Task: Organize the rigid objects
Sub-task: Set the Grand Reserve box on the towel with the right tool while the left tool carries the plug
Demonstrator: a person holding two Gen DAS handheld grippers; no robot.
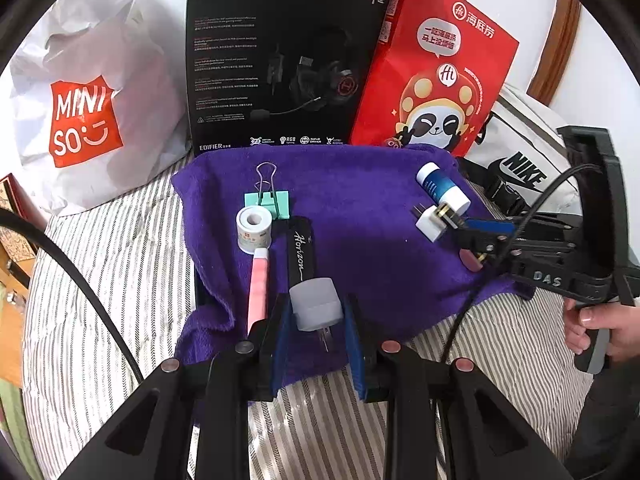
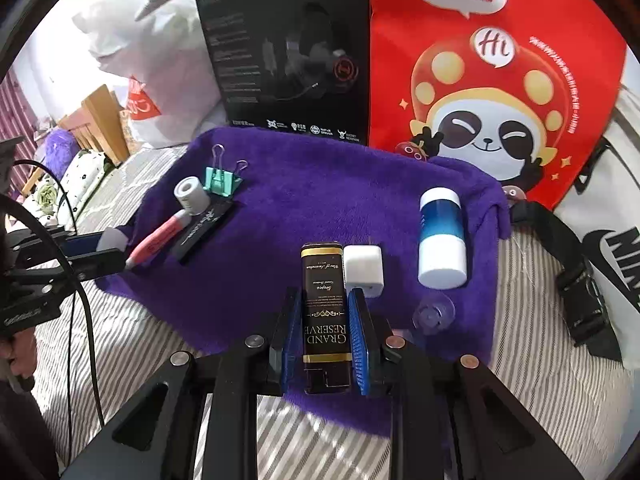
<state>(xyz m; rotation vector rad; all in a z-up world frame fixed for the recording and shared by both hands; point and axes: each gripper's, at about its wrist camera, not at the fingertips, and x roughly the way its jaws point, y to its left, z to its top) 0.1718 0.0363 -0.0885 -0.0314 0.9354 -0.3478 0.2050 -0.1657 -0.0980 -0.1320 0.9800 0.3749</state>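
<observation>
A purple towel [image 1: 360, 200] [image 2: 320, 200] lies on the striped bed. My left gripper [image 1: 318, 332] brackets a grey plug adapter [image 1: 316, 304]; its jaws stand slightly apart from the adapter's sides. A black "Horizon" bar [image 1: 300, 252], pink pen [image 1: 258, 288], white tape roll [image 1: 253, 232] and green binder clip [image 1: 267, 202] lie beside it. My right gripper [image 2: 324, 332] is shut on a black "Grand Reserve" box [image 2: 324, 300], next to a white charger cube [image 2: 363, 272] and a blue-white bottle [image 2: 442, 236].
A black headset box [image 1: 280, 60], a red panda bag [image 1: 436, 76], a white Miniso bag [image 1: 88, 112] and a Nike bag [image 1: 520, 160] stand behind the towel. A clear suction cup [image 2: 434, 314] lies near the towel's right front edge.
</observation>
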